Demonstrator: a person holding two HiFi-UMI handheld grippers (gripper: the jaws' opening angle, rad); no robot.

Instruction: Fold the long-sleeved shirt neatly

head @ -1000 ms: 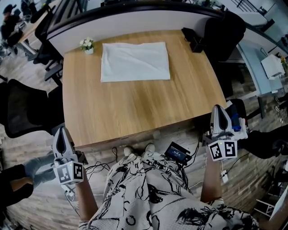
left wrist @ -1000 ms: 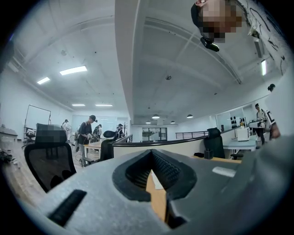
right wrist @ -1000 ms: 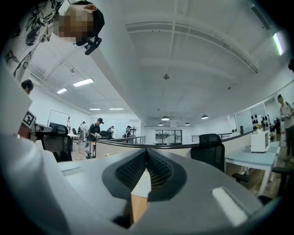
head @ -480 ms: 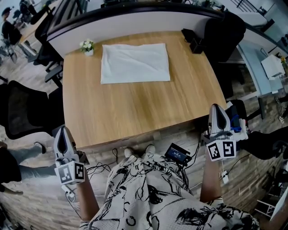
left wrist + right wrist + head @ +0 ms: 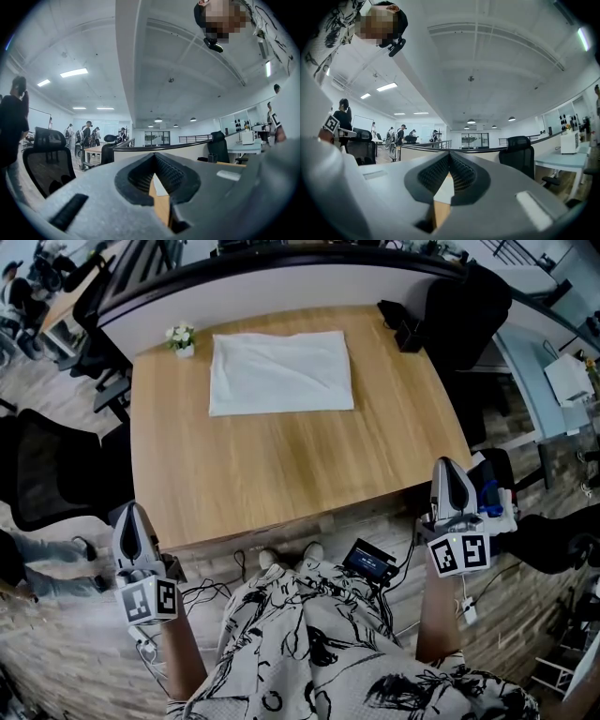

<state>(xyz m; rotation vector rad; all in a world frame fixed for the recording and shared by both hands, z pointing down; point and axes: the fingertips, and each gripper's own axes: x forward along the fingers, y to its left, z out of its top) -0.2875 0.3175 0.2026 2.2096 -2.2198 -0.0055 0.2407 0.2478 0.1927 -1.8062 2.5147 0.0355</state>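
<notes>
On counter [image 5: 281, 465]: folded white shirt [image 5: 281, 371], small pot [image 5: 185, 348] of white flowers [image 5: 180, 331] beside it. Empty left gripper [image 5: 130, 514], right gripper [image 5: 449, 468] both pressed together.

Looks down on a wooden table [image 5: 281, 465] at centre frame, backed by a curved white partition [image 5: 281, 285] along the top; shows black office chairs [image 5: 47, 470] at left and upper right, grey plank floor [image 5: 56, 662] at lower left; carries strip lights [image 5: 73, 72] on a white ceiling [image 5: 187, 56] in the left gripper view
</notes>
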